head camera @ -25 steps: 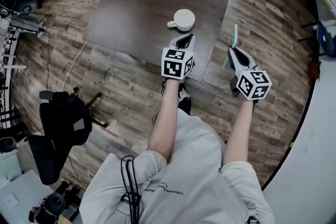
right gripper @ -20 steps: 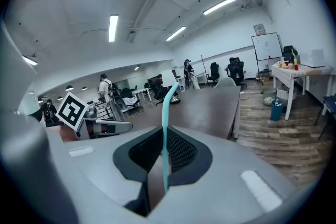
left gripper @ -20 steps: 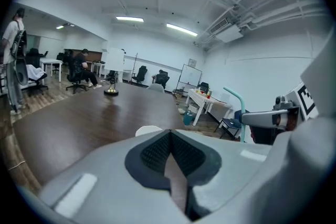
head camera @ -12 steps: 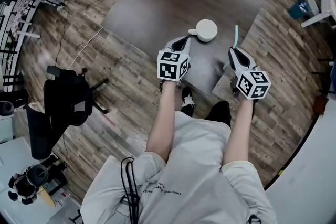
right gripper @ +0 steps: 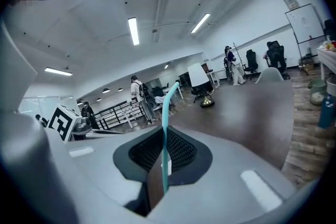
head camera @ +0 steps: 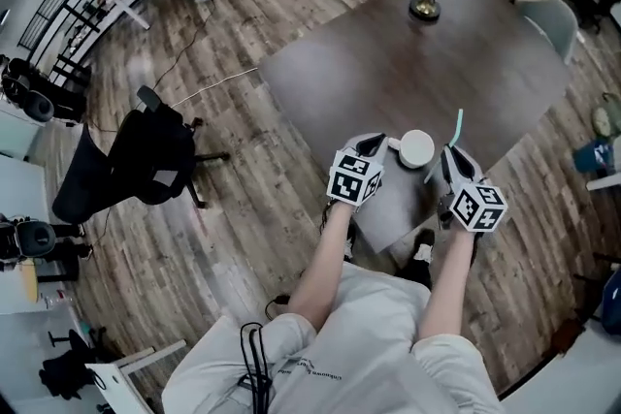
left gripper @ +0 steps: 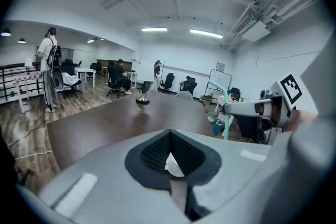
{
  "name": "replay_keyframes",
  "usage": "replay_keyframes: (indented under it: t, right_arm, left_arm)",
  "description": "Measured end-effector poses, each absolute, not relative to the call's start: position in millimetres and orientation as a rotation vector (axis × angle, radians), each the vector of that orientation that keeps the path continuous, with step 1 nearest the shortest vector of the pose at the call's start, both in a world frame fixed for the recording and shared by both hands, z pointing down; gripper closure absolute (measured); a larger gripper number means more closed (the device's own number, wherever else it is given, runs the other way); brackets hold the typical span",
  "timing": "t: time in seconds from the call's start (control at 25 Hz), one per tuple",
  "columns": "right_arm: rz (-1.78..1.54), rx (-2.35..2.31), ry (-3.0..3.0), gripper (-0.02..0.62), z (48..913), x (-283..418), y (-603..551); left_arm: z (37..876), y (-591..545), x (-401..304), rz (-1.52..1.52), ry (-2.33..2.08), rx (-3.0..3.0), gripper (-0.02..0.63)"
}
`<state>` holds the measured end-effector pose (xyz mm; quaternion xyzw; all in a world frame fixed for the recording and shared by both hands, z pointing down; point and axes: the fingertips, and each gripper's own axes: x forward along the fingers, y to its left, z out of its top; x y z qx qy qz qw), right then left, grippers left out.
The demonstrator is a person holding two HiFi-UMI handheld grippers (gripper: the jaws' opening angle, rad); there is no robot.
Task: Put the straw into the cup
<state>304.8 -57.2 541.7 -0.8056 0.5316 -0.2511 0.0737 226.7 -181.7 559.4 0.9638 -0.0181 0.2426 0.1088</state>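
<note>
Over the last second the left claw (head camera: pixel 376 143) has come up to the cup (head camera: pixel 418 148) and now sits closed at its handle (head camera: pixel 394 143); its own view shows a white sliver, likely that handle, pinched between the jaws. The right claw (head camera: pixel 449 155) has drawn in to just right of the cup, clamped on the teal straw (head camera: pixel 456 125), which stands upright beside the rim. The cup rests on the counter (head camera: pixel 388 73). With the cup steadied and the straw alongside, what's left is probably lifting the straw over the rim and lowering it in
</note>
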Motion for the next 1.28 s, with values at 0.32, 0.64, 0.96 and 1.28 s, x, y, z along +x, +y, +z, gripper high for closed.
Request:
replay_keyframes:
  t: [0.32,0.64,0.96,1.28]
  right_arm:
    - [-0.702,-2.291,1.825,0.549,521,332,-106]
    - [-0.705,-2.143,2.062,0.549,527,338,-132]
    - [-0.687,-1.983,2.266,0.549,541,330,-127]
    - [-0.672,-1.869,2.304,0.549,552,309,-127]
  left_arm:
    - [548,-186,245,0.688,-0.187,2.849,0.606]
    - [553,-187,250,0.662,-0.384,2.809,0.605]
    - [570,-147,235,0.633,-0.594,2.713,0.605]
    - [585,-128,171,0.653,-0.833,2.59,0.606]
